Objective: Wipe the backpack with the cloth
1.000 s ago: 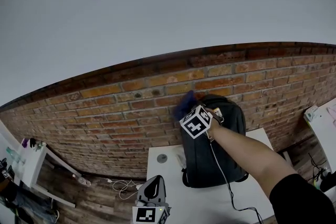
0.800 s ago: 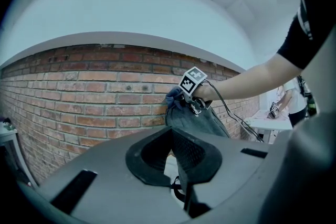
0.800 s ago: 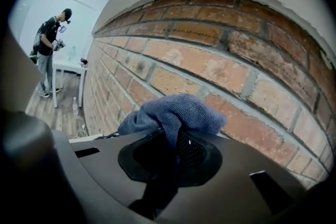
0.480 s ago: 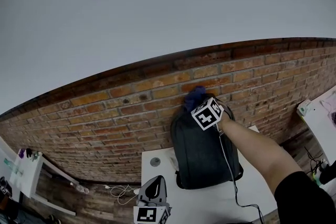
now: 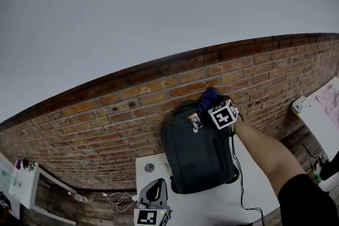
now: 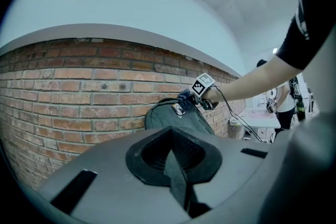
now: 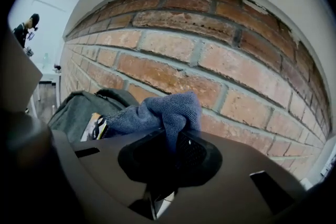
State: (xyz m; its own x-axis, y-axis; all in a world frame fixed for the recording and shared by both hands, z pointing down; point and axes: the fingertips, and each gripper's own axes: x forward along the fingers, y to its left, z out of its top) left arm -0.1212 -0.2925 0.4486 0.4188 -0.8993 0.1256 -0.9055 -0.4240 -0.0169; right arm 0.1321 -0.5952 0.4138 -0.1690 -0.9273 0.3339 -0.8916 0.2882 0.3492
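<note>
Two grippers are showing, but only one is doing any work: the right gripper (image 7: 170, 147) is pinching a blue cloth (image 7: 160, 113) between its fingers, with the fabric bunching up and out past the fingertips. Just below and to the left of those fingers, the dark backpack (image 5: 198, 156) is standing upright on the white table (image 5: 212, 206). It is leaning back against the brick wall (image 5: 132, 108), and a small tag (image 5: 195, 120) is hanging near its top. The left gripper (image 6: 176, 165) is hovering well short of the bag, its fingers pressed together on nothing. To my eye nothing is steadying the bag, so a firm sideways wipe is risking tipping it or sliding it along the wall. Rough brick is sitting just beyond the fingertips, so the cloth could be snagging there if a stroke drifts high, or catching on the tag.
</note>
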